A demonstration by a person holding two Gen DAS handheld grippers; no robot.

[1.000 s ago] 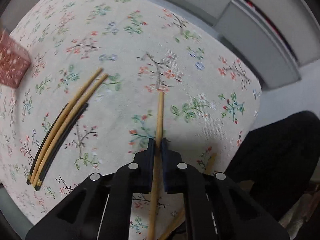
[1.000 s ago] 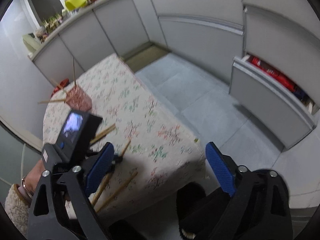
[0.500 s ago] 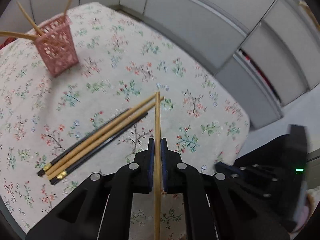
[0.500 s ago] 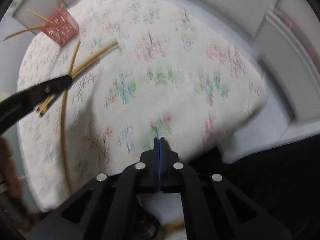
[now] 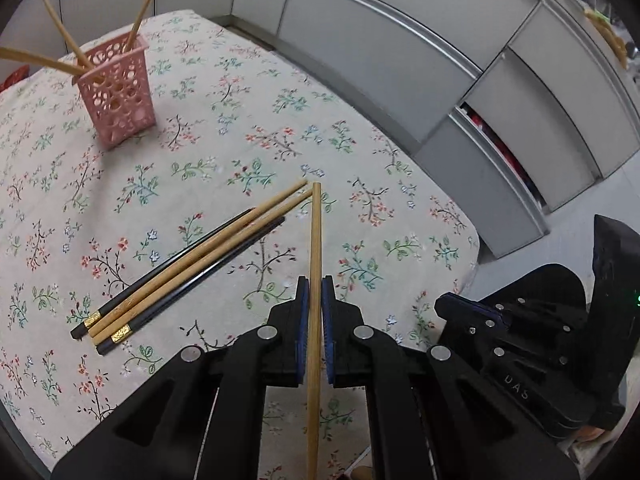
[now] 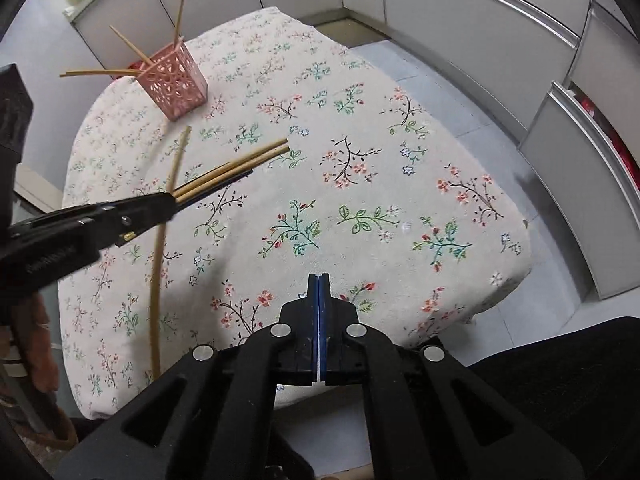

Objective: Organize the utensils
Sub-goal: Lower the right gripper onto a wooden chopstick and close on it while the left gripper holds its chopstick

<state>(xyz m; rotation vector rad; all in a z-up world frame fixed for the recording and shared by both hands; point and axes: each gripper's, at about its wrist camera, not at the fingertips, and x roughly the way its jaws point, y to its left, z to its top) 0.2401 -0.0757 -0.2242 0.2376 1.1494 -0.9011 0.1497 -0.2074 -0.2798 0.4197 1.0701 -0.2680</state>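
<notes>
While sorting is under way, these lines give the scene, with clock directions read in the left wrist view unless the other is named.

Left hand-held gripper: clamped on one bamboo chopstick, gripped near mid-length so both ends clear the jaws; its tip points to 12 o'clock and it hangs off the table.

Right hand-held gripper: jaws pressed together on nothing, low over the near table edge; in the left view it sits at 4 o'clock.

Loose chopsticks: two bamboo and two black, bundled side by side on the cloth at 9 o'clock of the left gripper, tips towards 2 o'clock, handy for the next picks.

Holder: pink perforated basket at 10 o'clock, well apart from the bundle, upright, with three bamboo sticks leaning out of it.

Step, as I judge it: carry the held stick to the holder and drop it in tip first.

Risk: the splayed sticks could block the opening.
</notes>
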